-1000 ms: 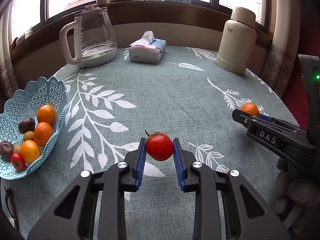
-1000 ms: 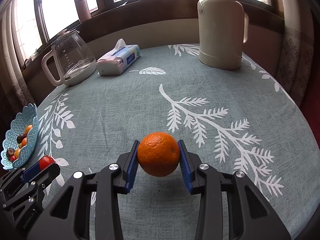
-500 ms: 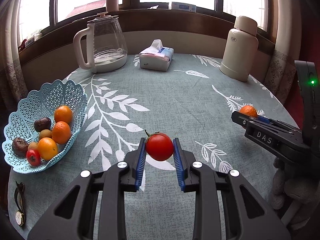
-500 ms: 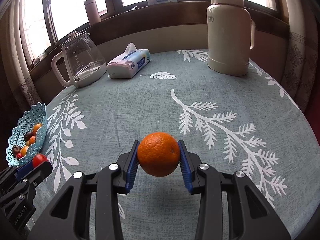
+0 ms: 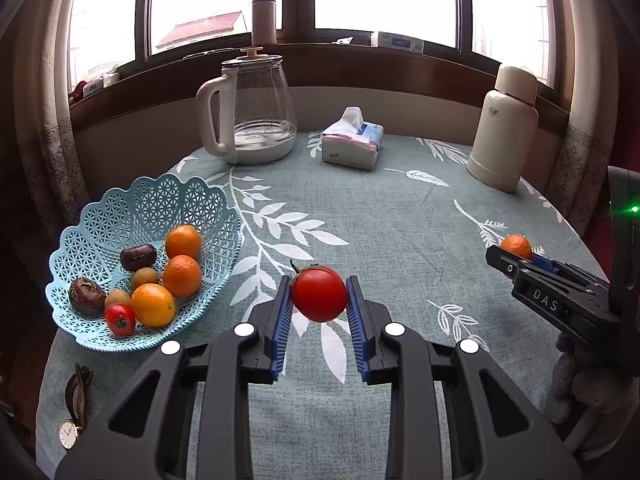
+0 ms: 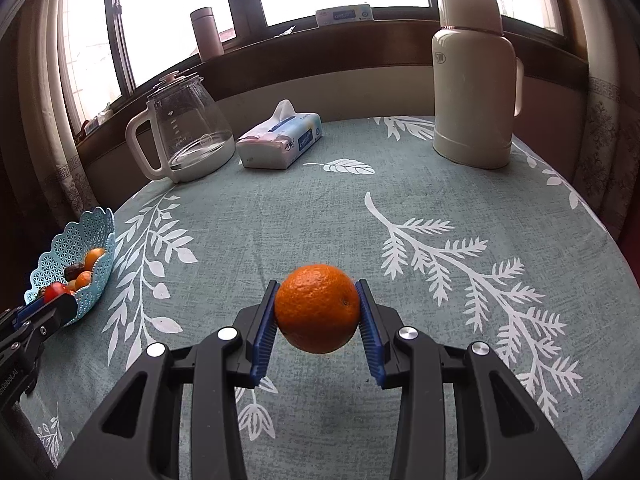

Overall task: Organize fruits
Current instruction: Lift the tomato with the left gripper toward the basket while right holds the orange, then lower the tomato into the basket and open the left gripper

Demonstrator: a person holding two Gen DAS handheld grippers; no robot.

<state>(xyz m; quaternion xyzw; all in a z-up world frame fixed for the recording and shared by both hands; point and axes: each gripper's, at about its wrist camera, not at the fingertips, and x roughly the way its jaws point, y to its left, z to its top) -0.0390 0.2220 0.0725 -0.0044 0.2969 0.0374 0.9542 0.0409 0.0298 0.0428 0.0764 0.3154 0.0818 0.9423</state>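
My left gripper (image 5: pixel 319 298) is shut on a red tomato (image 5: pixel 319 293), held above the tablecloth just right of a light blue lattice basket (image 5: pixel 100 216). The basket holds several fruits: oranges (image 5: pixel 183 275), a small tomato (image 5: pixel 119 320), dark fruits and small green ones. My right gripper (image 6: pixel 318 308) is shut on an orange (image 6: pixel 318 307), raised over the middle of the table. In the left wrist view the right gripper (image 5: pixel 520 254) with its orange (image 5: pixel 516 245) shows at the right. In the right wrist view the basket (image 6: pixel 96 232) sits at the far left behind the left gripper (image 6: pixel 56 294).
A glass kettle (image 5: pixel 256 112), a tissue pack (image 5: pixel 352 144) and a cream thermos (image 5: pixel 504 128) stand along the table's far side under the window. A wristwatch (image 5: pixel 74 412) lies at the near left edge. A gloved hand (image 5: pixel 588 400) holds the right gripper.
Both grippers have risen and pulled back with their fruits, so the table looks farther away. The basket now shows more fully in the left wrist view.
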